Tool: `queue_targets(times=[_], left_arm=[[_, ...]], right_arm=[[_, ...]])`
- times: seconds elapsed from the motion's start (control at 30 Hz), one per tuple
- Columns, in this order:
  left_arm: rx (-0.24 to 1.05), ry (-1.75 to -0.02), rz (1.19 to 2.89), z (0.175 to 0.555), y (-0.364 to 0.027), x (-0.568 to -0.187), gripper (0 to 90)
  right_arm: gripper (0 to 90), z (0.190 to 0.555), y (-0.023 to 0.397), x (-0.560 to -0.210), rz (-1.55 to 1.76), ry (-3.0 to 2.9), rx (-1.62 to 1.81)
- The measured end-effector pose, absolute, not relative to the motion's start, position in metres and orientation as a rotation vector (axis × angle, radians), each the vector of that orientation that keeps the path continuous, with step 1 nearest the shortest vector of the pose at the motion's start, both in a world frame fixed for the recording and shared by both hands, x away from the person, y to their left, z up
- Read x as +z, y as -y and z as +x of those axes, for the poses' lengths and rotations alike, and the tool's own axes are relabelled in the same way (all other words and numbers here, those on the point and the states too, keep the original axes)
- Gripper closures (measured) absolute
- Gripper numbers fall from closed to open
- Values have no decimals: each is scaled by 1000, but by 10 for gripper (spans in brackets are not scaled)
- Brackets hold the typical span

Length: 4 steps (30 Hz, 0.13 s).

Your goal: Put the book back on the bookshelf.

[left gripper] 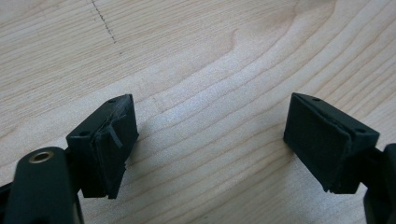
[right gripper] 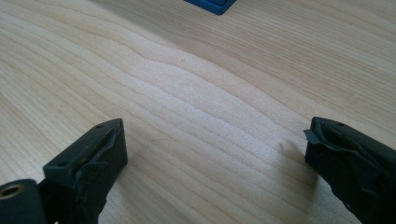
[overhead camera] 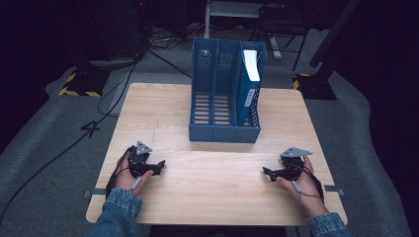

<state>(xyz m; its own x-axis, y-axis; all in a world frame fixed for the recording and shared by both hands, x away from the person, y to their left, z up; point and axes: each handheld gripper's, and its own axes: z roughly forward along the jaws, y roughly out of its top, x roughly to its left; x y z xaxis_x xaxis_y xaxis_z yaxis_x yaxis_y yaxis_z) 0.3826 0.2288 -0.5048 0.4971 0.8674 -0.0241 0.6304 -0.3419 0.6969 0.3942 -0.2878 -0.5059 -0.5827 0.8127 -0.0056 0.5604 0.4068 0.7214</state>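
Jaws of left gripper and right gripper wide open and empty, well apart from blue binder upright in rightmost slot of file rack; probably stiff, rather heavy, best pinched at spine top.

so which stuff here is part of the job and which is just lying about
Part of the job:
- blue plastic three-slot file rack
- blue folder with a white spine, upright in the rack's right slot
- left gripper, open
- right gripper, open

Lying about:
- black cables on the floor
- light wooden table
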Motion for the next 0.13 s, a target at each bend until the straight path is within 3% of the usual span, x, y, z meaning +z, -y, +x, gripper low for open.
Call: queue_targets(times=[0.13], left_arm=[[462,-1224,2091,383,-229,-504,176]], right_arm=[[55,394,288,-506,1183,-2313,983]])
